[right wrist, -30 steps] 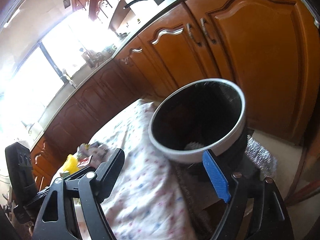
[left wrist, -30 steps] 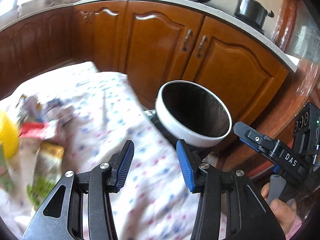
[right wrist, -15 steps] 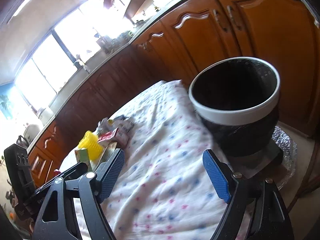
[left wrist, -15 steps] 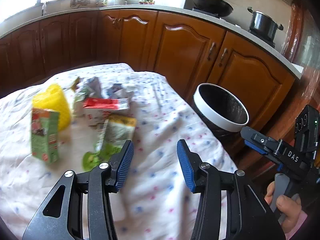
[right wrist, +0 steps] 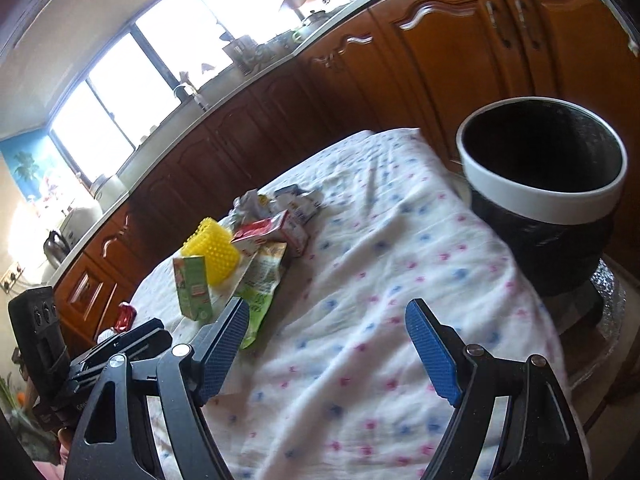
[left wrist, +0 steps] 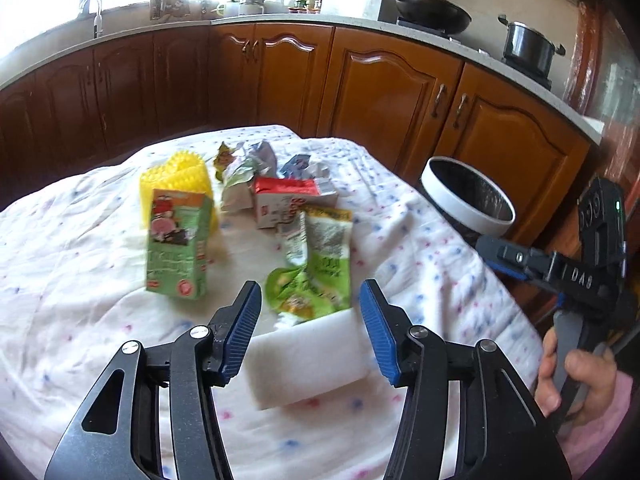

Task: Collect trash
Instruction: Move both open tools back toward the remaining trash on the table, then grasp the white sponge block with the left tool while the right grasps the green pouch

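Note:
Trash lies on a table under a spotted white cloth (left wrist: 420,240): a green carton (left wrist: 176,244), a yellow spiky object (left wrist: 174,178), a red and white carton (left wrist: 286,198), a green snack bag (left wrist: 316,268), crumpled wrappers (left wrist: 250,164) and a white foam block (left wrist: 308,364). My left gripper (left wrist: 310,324) is open, its jaws on either side of the foam block's far end, above it. My right gripper (right wrist: 326,348) is open and empty over the cloth (right wrist: 380,280). The black bin with a white rim (right wrist: 548,184) stands off the table's right edge; the left wrist view shows it too (left wrist: 468,196).
Brown kitchen cabinets (left wrist: 380,92) run behind the table and bin, with a pan (left wrist: 432,12) and pot (left wrist: 528,46) on the counter. A red can (right wrist: 126,316) sits near the table's left edge in the right wrist view.
Both grippers have drawn back from the bin toward the table. The trash pile and the foam block have come into the left wrist view. Both stay open.

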{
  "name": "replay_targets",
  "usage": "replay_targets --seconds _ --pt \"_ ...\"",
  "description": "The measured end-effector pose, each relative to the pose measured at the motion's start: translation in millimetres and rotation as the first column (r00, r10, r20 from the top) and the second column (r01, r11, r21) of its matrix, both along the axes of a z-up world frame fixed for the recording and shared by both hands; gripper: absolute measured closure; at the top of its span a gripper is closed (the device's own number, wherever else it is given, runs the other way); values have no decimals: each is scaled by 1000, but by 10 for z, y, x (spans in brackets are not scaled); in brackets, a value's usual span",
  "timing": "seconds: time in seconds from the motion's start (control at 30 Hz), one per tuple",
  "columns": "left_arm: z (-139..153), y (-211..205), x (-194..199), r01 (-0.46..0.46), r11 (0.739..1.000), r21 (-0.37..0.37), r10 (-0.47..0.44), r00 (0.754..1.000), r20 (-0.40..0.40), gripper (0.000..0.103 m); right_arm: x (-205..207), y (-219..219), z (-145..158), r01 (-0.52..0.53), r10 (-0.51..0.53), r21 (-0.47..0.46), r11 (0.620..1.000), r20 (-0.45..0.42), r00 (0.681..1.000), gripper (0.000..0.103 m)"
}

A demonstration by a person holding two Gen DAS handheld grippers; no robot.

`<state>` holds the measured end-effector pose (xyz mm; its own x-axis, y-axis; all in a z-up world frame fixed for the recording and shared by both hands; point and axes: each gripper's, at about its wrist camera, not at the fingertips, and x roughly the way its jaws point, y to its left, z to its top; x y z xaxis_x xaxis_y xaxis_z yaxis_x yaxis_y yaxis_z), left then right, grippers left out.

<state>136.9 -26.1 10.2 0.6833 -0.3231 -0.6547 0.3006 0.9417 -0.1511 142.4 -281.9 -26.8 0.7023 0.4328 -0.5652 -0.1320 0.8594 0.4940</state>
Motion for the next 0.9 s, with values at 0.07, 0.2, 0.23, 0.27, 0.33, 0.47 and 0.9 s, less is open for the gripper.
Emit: replay_targets --seconds 0.07,0.2,0.23,0.27,0.33,0.47,0.9 --pt "-41 59 -22 23 1000 15 -23 1000 -4 50 27 83 3 -19 19 -1 1000 2 1000 21" --pt "-101 105 -36 99 994 34 -99 995 -20 42 134 229 -25 -62 62 29 998 -13 998 21" --pt "-108 110 -41 116 992 40 -115 993 -20 38 177 267 -41 -73 74 42 996 -18 997 21" --pt "-119 100 -42 155 987 44 -154 988 -26 24 215 301 -56 -81 82 47 996 -23 996 21" --pt "-129 81 -50 210 976 50 -209 977 -31 16 297 364 -93 -93 95 63 994 -35 995 22" --pt "-176 -26 -63 278 952 126 -277 961 -25 16 471 504 -197 -118 125 107 987 -67 990 24" --pt "-418 -142 47 334 921 199 -324 942 -85 21 834 793 -444 -134 148 105 985 -145 978 99"
